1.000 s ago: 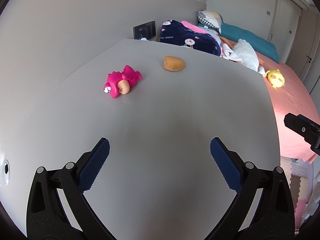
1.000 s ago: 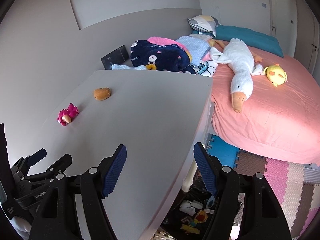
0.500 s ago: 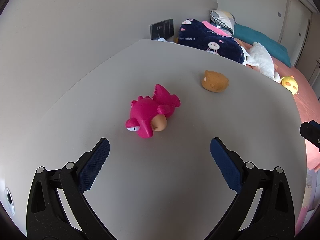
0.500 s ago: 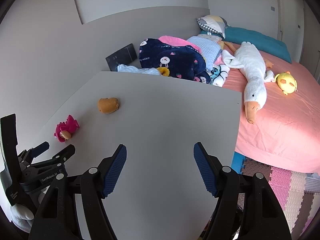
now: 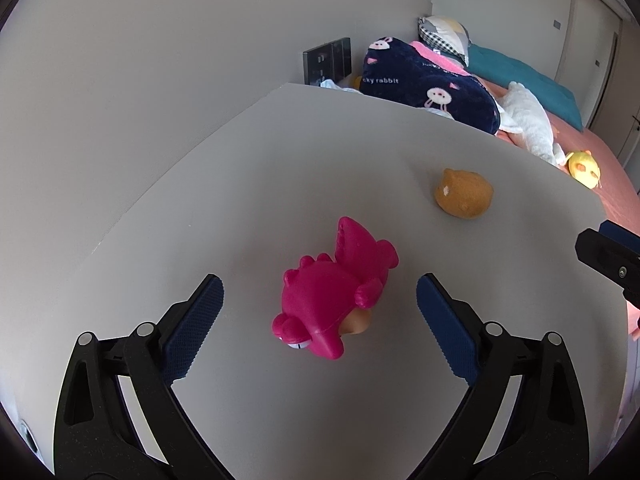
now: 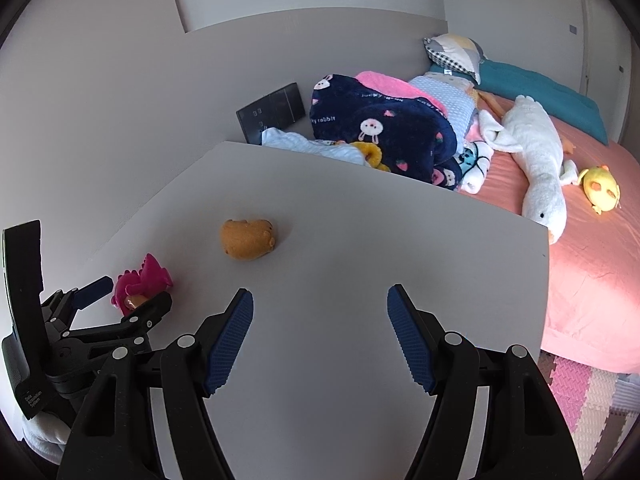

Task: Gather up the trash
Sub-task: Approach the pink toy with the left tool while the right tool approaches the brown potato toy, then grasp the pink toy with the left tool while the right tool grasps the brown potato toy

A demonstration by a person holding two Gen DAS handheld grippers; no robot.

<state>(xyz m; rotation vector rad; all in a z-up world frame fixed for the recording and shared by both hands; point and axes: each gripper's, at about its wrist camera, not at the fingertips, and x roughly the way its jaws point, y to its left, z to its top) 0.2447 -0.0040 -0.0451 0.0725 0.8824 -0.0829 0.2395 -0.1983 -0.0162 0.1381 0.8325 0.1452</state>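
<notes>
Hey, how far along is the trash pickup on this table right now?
Nothing looks collected yet: the pink toy and the tan toy both lie on the grey table. In hand: the left gripper straddles the pink toy, its jaws closing but not touching it. The right gripper is open and empty. Left: grasp both and carry them off.

On the table (image 5: 280, 160), dinosaur toy (image 5: 332, 304) lies before bear toy (image 5: 464, 196).

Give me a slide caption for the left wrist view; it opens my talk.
Left tongs closing around a pink toy on the grey table, pads not yet touching.
</notes>
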